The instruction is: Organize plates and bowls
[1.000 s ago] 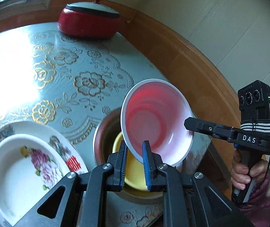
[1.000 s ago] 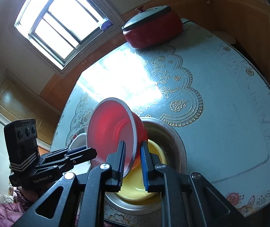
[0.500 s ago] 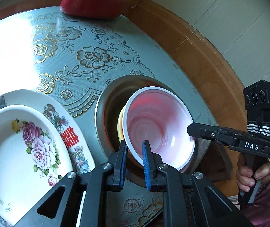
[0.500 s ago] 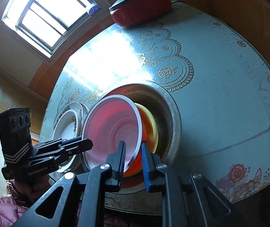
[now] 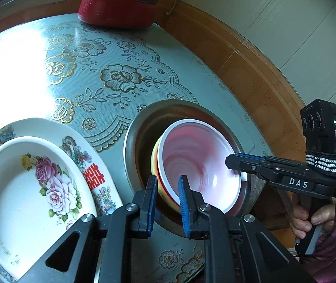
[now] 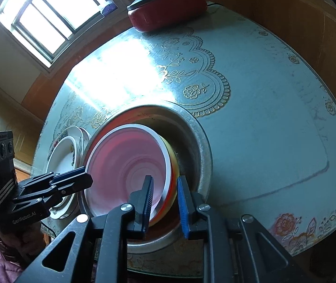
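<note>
Now that the red bowl [image 5: 198,165] has come down from the air and sits in the yellow bowl [image 6: 173,165] inside the metal basin [image 6: 198,139], both grippers have let go. The left gripper [image 5: 166,202] and right gripper [image 6: 164,202] are open, fingers on each side of the rim. That bowl looks done. The flower dish [image 5: 26,188] waits nearby.
</note>
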Motion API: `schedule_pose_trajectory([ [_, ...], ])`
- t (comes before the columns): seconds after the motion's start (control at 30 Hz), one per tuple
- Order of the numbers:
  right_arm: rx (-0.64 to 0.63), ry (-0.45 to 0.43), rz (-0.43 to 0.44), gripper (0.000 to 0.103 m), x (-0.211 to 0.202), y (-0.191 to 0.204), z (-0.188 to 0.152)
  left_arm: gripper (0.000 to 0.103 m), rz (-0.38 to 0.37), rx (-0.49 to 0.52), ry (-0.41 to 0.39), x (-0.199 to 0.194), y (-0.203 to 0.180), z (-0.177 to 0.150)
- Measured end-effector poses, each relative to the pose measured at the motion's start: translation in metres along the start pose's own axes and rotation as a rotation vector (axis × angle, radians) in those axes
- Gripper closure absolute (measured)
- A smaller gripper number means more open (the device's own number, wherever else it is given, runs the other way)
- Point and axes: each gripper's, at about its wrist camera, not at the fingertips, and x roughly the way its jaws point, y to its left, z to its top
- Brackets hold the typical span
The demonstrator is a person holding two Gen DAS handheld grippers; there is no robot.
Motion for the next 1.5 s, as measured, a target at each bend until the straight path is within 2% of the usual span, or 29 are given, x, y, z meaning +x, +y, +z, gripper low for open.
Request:
schedule_pose_trajectory([
  [0.17, -0.081, 0.033, -0.061, 0.083, 0.009, 0.014, 0.003, 0.084, -0.015, -0.017, -0.016, -0.009, 0.003, -0.003],
  [0.3, -0.134, 0.073, -0.097, 0.083, 0.022, 0.021, 0.005, 0.084, 0.006, -0.021, -0.034, -0.014, 0.005, -0.005],
  [0.4, -0.193, 0.063, -0.135, 0.083, 0.027, 0.025, 0.005, 0.084, 0.004, -0.038, -0.042, -0.018, 0.011, -0.007],
  [0.47, -0.214, 0.058, -0.163, 0.087, 0.030, 0.026, 0.006, 0.084, 0.002, -0.036, -0.045, -0.021, 0.013, -0.009],
  [0.87, -0.265, -0.009, -0.270, 0.089, 0.038, 0.031, 0.020, 0.084, -0.013, -0.038, -0.014, -0.017, 0.015, -0.023],
  [0.97, -0.242, 0.002, -0.241, 0.089, 0.041, 0.026, 0.023, 0.084, -0.014, -0.040, -0.010, -0.015, 0.014, -0.023],
  [1.13, -0.197, -0.011, -0.158, 0.075, 0.030, 0.021, 0.027, 0.082, -0.011, -0.041, -0.006, -0.013, 0.013, -0.023],
  [1.37, -0.070, -0.106, -0.052, 0.074, -0.005, -0.007, 0.025, 0.080, -0.009, -0.039, 0.004, -0.009, 0.011, -0.021],
  [1.43, -0.037, -0.131, -0.093, 0.074, -0.012, -0.017, 0.024, 0.080, -0.007, -0.033, 0.006, -0.008, 0.010, -0.021],
  [1.5, 0.019, -0.151, -0.080, 0.074, -0.018, -0.032, 0.019, 0.079, -0.004, -0.031, 0.010, -0.006, 0.008, -0.020],
])
